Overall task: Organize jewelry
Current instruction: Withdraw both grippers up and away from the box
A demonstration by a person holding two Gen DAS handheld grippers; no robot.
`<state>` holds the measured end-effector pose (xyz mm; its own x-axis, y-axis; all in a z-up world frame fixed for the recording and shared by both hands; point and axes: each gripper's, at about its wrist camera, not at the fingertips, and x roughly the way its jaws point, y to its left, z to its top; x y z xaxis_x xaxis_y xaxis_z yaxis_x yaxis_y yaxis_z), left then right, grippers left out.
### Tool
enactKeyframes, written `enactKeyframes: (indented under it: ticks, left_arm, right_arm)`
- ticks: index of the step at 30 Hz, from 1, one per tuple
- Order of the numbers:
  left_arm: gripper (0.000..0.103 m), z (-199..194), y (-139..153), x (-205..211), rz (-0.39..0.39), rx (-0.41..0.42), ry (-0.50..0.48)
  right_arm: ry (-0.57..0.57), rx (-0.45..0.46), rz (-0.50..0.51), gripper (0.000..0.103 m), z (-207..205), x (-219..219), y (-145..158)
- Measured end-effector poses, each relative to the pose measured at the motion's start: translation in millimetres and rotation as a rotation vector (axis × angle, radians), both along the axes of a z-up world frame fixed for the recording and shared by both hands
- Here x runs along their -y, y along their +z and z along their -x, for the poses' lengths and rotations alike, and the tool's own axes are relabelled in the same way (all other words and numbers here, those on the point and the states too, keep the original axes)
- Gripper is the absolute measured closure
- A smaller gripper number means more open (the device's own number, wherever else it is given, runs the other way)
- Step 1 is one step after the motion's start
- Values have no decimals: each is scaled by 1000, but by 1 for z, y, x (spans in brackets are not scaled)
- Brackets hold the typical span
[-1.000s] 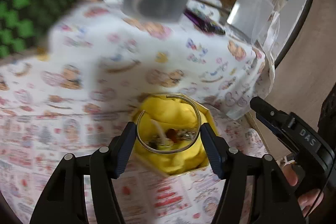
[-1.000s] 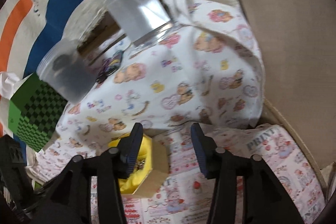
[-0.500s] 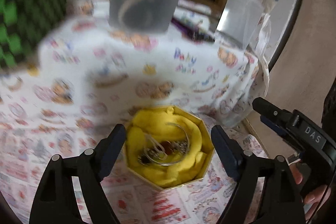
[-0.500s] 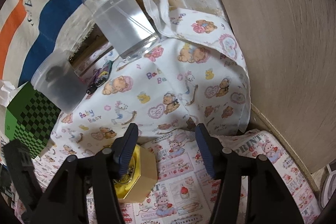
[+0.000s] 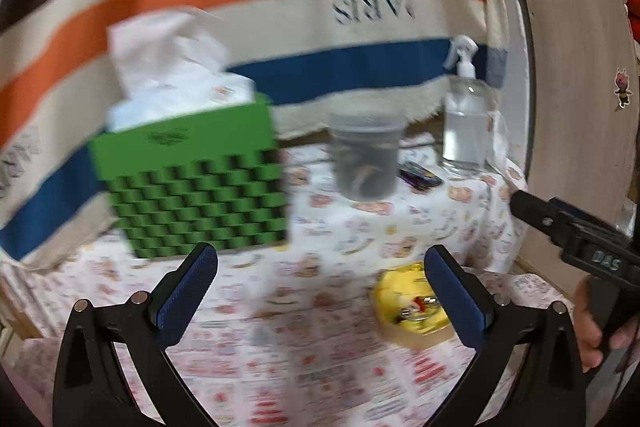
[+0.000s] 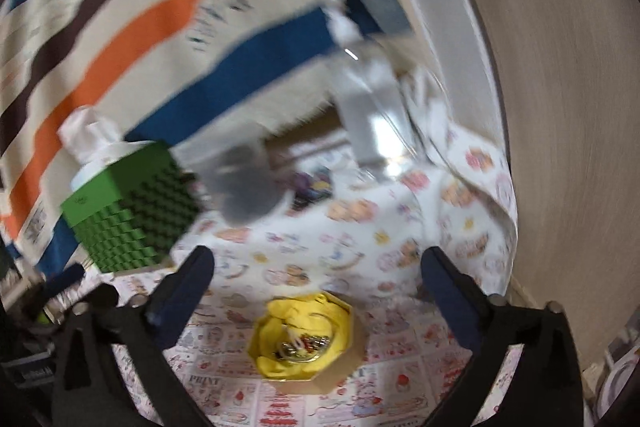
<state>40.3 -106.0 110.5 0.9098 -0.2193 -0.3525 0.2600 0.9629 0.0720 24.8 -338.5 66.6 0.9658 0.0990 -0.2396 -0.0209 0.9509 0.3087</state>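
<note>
A small octagonal box (image 5: 414, 307) lined with yellow cloth sits on the patterned tablecloth and holds a silver bangle and small jewelry pieces. It also shows in the right wrist view (image 6: 306, 341). My left gripper (image 5: 320, 291) is open and empty, raised above the table with the box near its right finger. My right gripper (image 6: 318, 293) is open and empty, with the box below and between its fingers. The right gripper's body shows at the right edge of the left wrist view (image 5: 576, 239).
A green checkered tissue box (image 5: 192, 183) stands at the back left. A frosted plastic cup (image 5: 366, 163) with a bangle inside and a clear spray bottle (image 5: 466, 119) stand behind. Dark hair clips (image 5: 418, 175) lie between them. A striped cloth hangs behind.
Both grippers have pulled back and up from the yellow box and opened wider. The bangle left the left gripper and lies in the box. The views are blurred by motion.
</note>
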Motion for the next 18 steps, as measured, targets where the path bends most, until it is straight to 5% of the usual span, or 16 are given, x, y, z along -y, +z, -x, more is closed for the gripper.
enactKeyframes:
  ticks: [9,18]
  left_arm:
    - [0,43,-11,-55,16,86,79]
    - [0,54,-40,-90,70,90,77]
  right_arm:
    - [48,83,25,0,36,-41,7]
    - [81,104,153,0,47,-81,-29]
